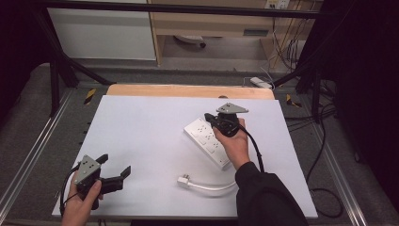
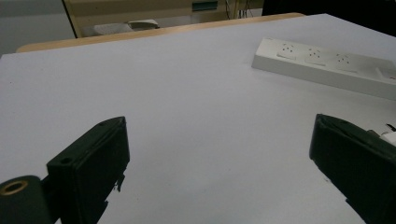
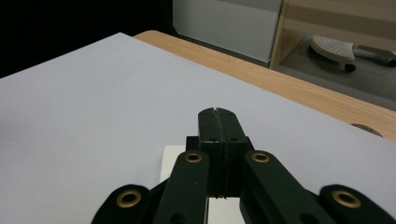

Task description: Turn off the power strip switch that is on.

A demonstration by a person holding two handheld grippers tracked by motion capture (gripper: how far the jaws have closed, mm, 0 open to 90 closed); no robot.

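A white sheet point(image 1: 155, 141) is spread over a wooden table point(image 1: 188, 91). The right gripper point(image 1: 210, 118), jaws pressed together, is held over the power strip point(image 1: 207, 141)'s far end; the left gripper point(image 1: 113, 165) is held wide apart, near the front edge.

This looks like a lab or test room set up for recording. A dark metal frame point(image 1: 56, 70) stands around the worktop point(image 1: 141, 141), which is covered by a plain white sheet over wood. Beyond the tool point(image 1: 208, 117) lie loose cables point(image 1: 287, 44) on a grey carpet point(image 1: 28, 122), beside a wooden cabinet point(image 1: 211, 23).
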